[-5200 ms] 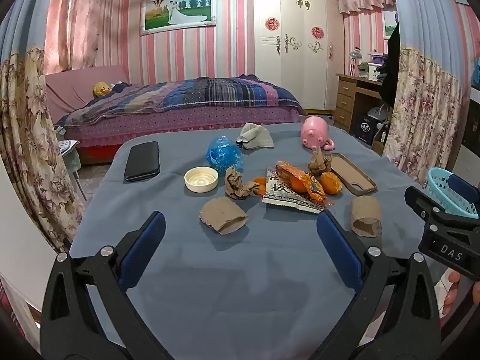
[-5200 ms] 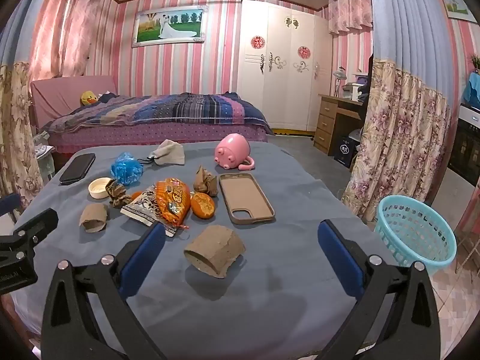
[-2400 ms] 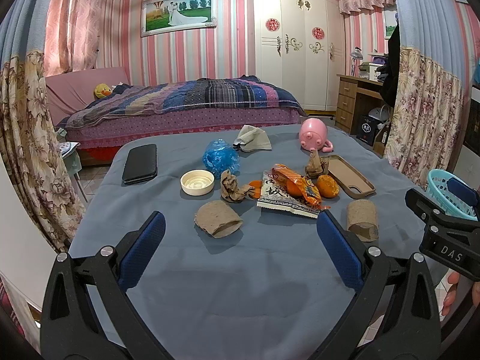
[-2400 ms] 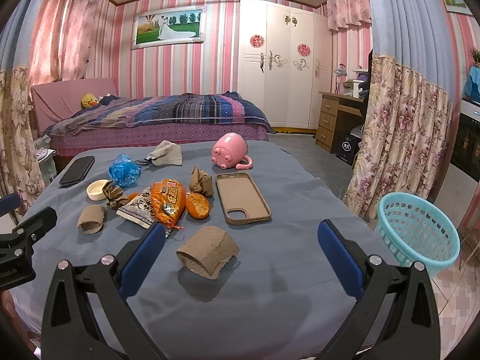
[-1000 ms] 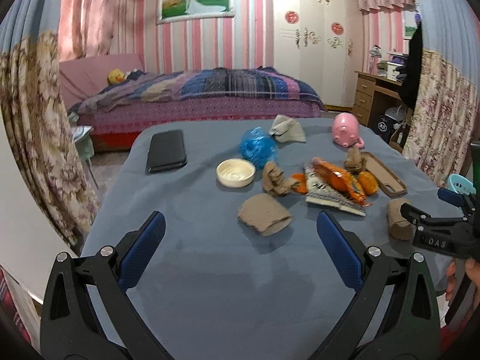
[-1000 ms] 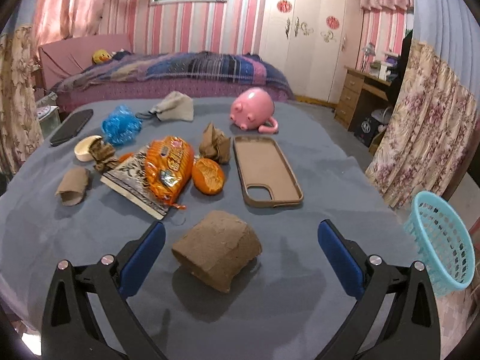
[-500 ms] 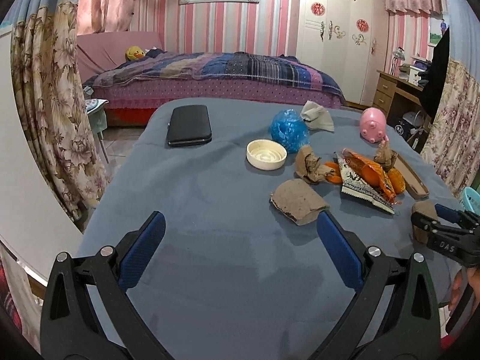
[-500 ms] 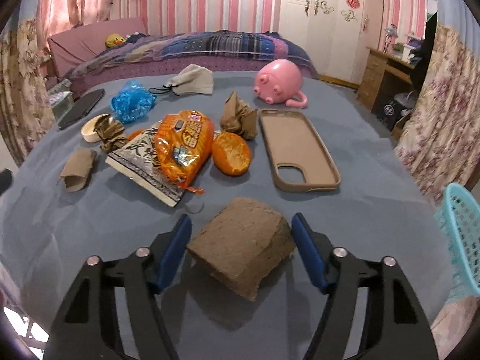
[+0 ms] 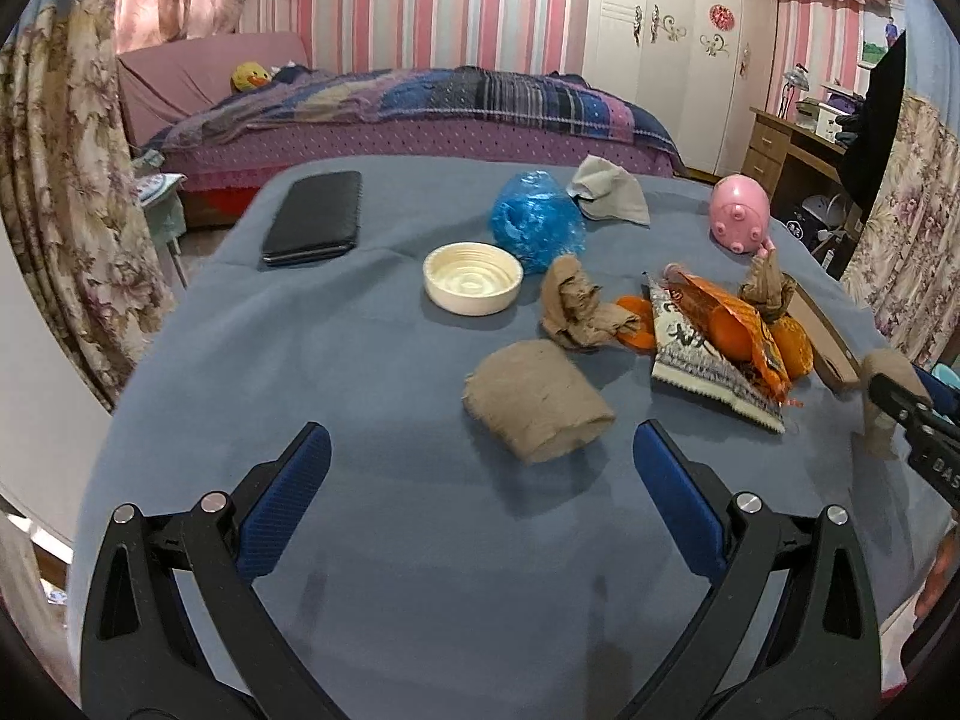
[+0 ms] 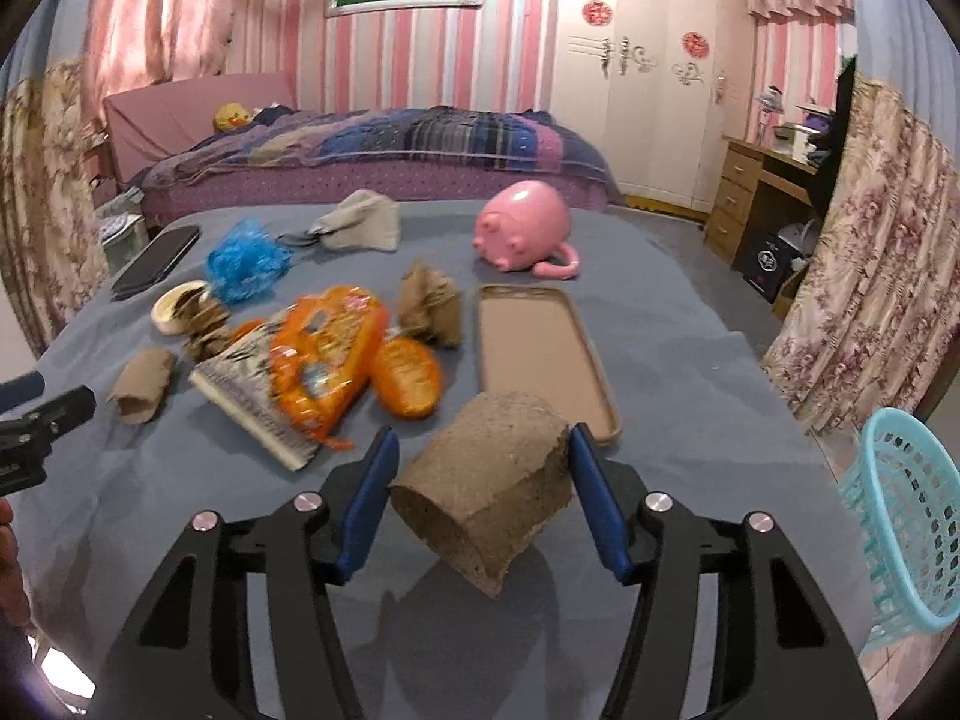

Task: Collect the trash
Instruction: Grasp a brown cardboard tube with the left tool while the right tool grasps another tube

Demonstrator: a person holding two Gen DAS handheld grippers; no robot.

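- The right gripper (image 10: 480, 492) has just been closing around a brown cardboard tube (image 10: 489, 480) at the near edge of the blue table (image 10: 672, 324); both blue pads appear to touch its sides, and the tube seems tilted off the cloth, so the grip looks made.
- The left gripper (image 9: 480, 498) hangs with its jaws wide apart and nothing between them, aimed at a second tube (image 9: 537, 399) lying just ahead, likely its own pick.
- More trash lies mid-table: an orange wrapper (image 10: 327, 354), a printed packet (image 9: 702, 354), crumpled paper (image 9: 576, 306) and a blue bag (image 9: 537, 222).
- A teal basket (image 10: 906, 516) stands on the floor beside the table's right edge, within reach of the right arm, the probable drop point.
- A phone (image 9: 315, 216), phone case (image 10: 543, 354) and pink mug (image 10: 522, 231) look like keepers.
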